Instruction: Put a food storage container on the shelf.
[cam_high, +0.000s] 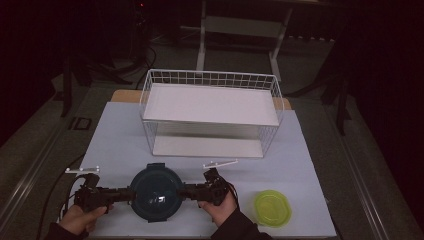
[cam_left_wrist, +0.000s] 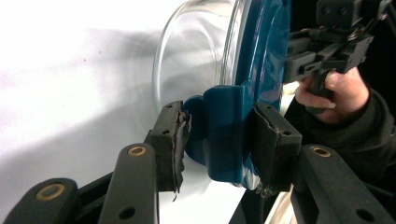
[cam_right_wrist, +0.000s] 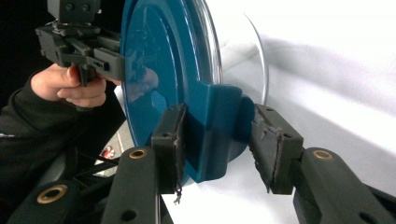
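Observation:
A round clear container with a dark blue lid (cam_high: 156, 192) rests on the white table near its front edge. My left gripper (cam_high: 131, 194) reaches it from the left, my right gripper (cam_high: 182, 191) from the right. In the left gripper view both pads of the left gripper (cam_left_wrist: 219, 135) press on a blue lid clasp (cam_left_wrist: 224, 107). In the right gripper view the right gripper (cam_right_wrist: 217, 140) has the opposite clasp (cam_right_wrist: 219, 116) between its pads; the left pad (cam_right_wrist: 169, 140) lies flat on it and the right pad (cam_right_wrist: 273, 144) meets it at its upper corner.
A white wire two-level rack (cam_high: 210, 75) stands at the back middle of the table (cam_high: 300, 150). A yellow-green round lidded dish (cam_high: 272, 207) lies at the front right. Dark floor and a stand's legs surround the table.

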